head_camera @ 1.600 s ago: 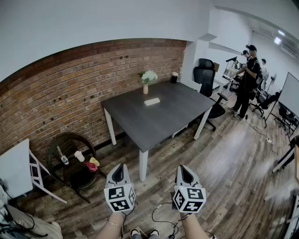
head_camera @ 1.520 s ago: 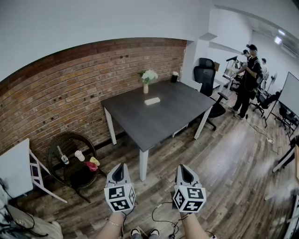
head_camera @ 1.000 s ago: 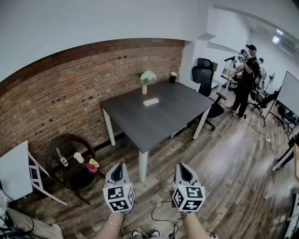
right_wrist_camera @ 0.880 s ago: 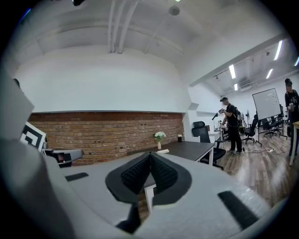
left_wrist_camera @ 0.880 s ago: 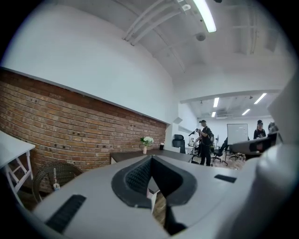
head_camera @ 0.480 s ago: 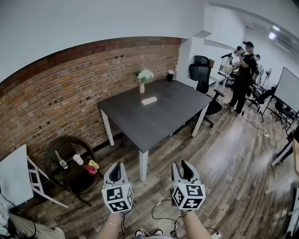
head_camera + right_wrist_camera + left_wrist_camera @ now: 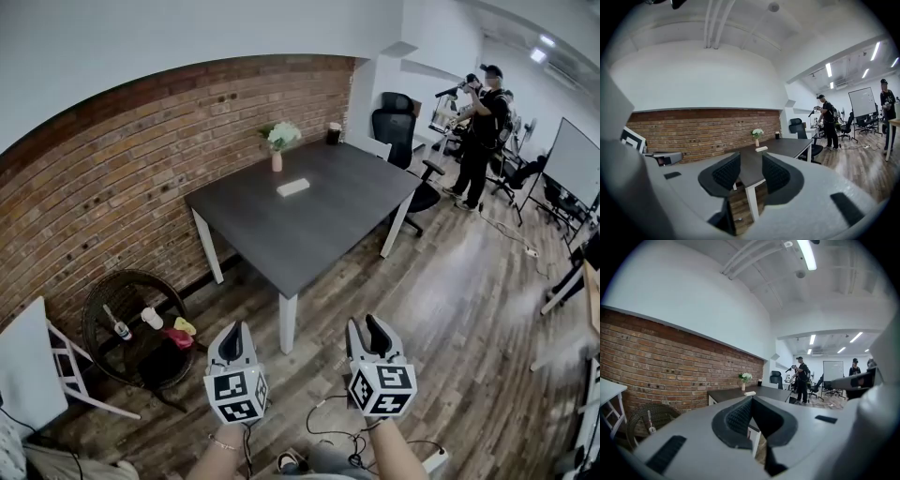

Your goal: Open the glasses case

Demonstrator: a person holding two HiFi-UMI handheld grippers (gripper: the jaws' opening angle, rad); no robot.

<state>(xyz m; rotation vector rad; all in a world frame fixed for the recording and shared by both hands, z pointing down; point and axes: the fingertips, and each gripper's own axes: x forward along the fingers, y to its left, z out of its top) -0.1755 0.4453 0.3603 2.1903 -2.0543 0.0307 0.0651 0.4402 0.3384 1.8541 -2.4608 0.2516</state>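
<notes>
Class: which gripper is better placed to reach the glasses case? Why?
Probably right: the right gripper, empty, has just been opening its jaws; the left gripper is shut. Both are far from the pale rectangular glasses case.

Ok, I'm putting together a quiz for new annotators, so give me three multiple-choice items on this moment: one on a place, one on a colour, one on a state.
1. Where is the case?
A. on a shelf
B. on the table, near the vase
C. in a drawer

2. What colour is the case?
A. white
B. red
C. black

3. How does the right tool stand?
A. shut on the case
B. shut, empty
C. open, empty

Answers:
1 B: the case lies on the dark top, close to the vase.
2 A: it shows white against the dark table.
3 C: the tool's jaws stand apart, having just been opening, and hold nothing.
</notes>
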